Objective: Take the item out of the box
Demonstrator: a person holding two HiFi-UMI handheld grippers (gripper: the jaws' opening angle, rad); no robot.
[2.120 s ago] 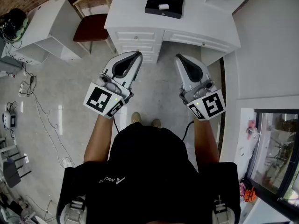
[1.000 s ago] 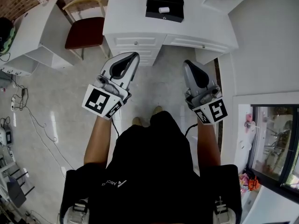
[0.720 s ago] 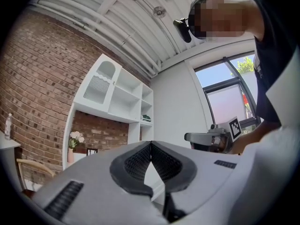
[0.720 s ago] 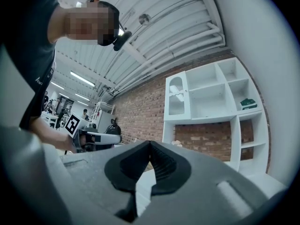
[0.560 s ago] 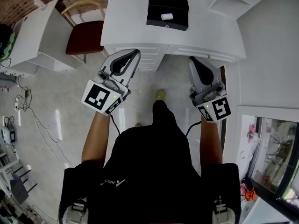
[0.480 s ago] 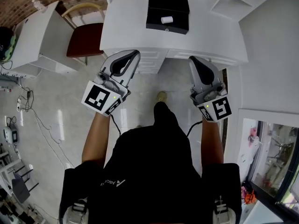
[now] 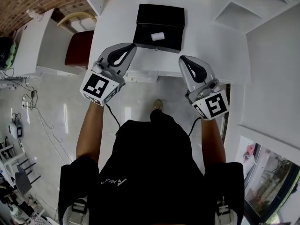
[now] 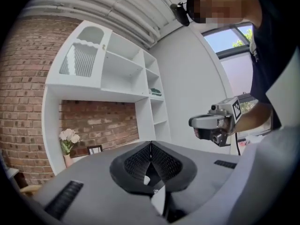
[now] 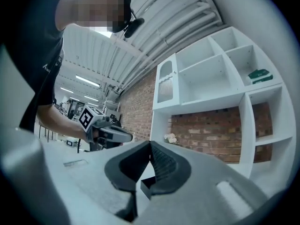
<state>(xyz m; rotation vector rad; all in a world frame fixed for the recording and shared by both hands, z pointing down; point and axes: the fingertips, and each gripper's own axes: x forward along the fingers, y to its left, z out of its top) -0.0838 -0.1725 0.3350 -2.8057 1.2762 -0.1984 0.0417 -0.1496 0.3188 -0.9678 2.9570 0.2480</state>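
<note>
Hovering near the black box — left claw and right claw both pinched together, empty.

The left gripper is held forward on the left side, jaws pressed together at the tips, with nothing between them. The right gripper is held forward on the right side, slightly nearer the body and well apart from the other, its jaws likewise together and empty. Both point away from the torso. The left forearm and right forearm are bare and extended forward. Each gripper's marker cube sits at the wrist end.
</note>
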